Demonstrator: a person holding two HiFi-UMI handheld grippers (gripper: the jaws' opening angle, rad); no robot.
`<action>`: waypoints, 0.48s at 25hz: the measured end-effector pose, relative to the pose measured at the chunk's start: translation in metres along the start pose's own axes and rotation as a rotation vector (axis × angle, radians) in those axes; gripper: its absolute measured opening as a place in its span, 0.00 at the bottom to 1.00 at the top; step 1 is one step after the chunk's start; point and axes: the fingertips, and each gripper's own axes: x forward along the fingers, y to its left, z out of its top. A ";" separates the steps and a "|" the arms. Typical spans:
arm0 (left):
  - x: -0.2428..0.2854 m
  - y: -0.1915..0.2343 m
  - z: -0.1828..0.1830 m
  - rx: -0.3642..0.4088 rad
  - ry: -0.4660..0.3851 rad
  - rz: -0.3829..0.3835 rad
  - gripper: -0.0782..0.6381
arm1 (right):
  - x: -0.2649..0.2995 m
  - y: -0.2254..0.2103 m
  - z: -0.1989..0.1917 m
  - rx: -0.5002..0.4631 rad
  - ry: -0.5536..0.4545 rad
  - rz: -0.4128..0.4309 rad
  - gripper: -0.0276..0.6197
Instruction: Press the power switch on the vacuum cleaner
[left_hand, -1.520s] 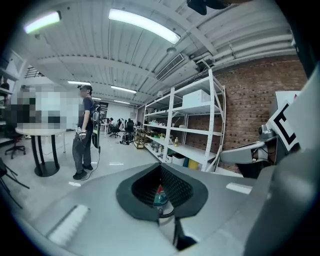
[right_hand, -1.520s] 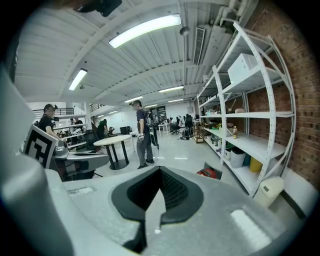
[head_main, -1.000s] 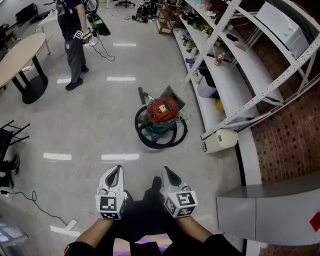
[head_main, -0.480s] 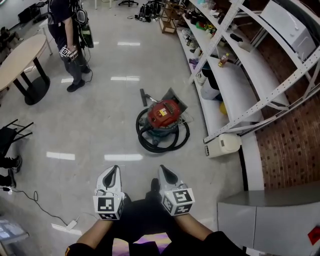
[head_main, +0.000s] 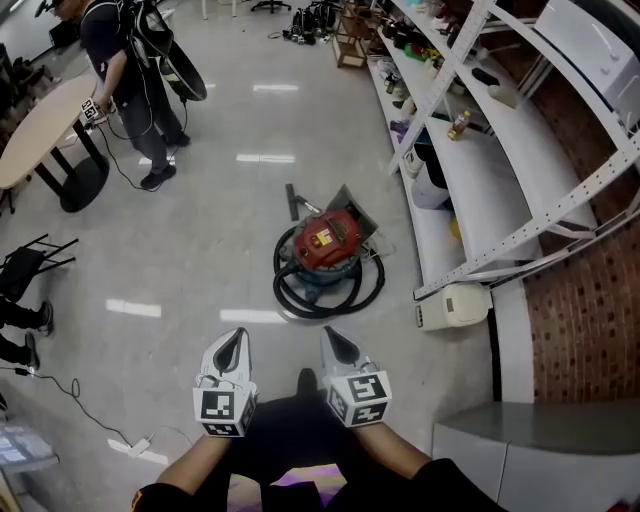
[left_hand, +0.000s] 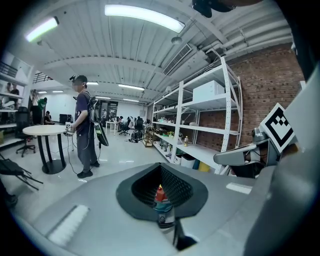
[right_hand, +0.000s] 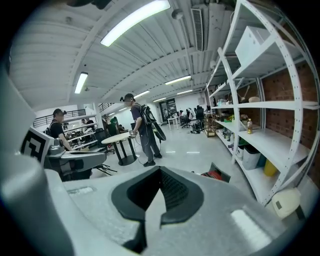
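The vacuum cleaner (head_main: 328, 245) stands on the floor a good way ahead of me, with a red lid, a teal body and a black hose coiled round its base. My left gripper (head_main: 231, 347) and right gripper (head_main: 338, 345) are held side by side low in the head view, both shut and empty, well short of it. In the left gripper view the vacuum cleaner (left_hand: 159, 198) shows small in the notch of that gripper's jaws, and the right gripper (left_hand: 241, 154) is beside it. The right gripper view catches the vacuum cleaner (right_hand: 215, 175) just right of its own jaws.
White shelving (head_main: 480, 190) with bottles and bins runs along the right. A cream canister (head_main: 455, 303) lies at its foot and a grey cabinet (head_main: 540, 450) is nearer. A person (head_main: 125, 70) stands by a round table (head_main: 40, 125) far left. A chair (head_main: 30, 265) and a floor cable (head_main: 95, 420) are at left.
The head view has shifted, so the vacuum cleaner sits slightly lower and more central. The person by the table has stepped left. Both grippers keep their place and stay shut.
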 end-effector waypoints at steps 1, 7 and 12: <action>0.005 -0.006 -0.001 0.001 0.004 0.004 0.13 | 0.001 -0.007 0.000 -0.001 0.003 0.007 0.03; 0.028 -0.035 -0.001 0.016 0.020 0.033 0.13 | 0.003 -0.045 -0.005 0.007 0.021 0.046 0.03; 0.039 -0.045 -0.001 0.021 0.026 0.042 0.13 | 0.004 -0.059 -0.006 0.019 0.026 0.056 0.03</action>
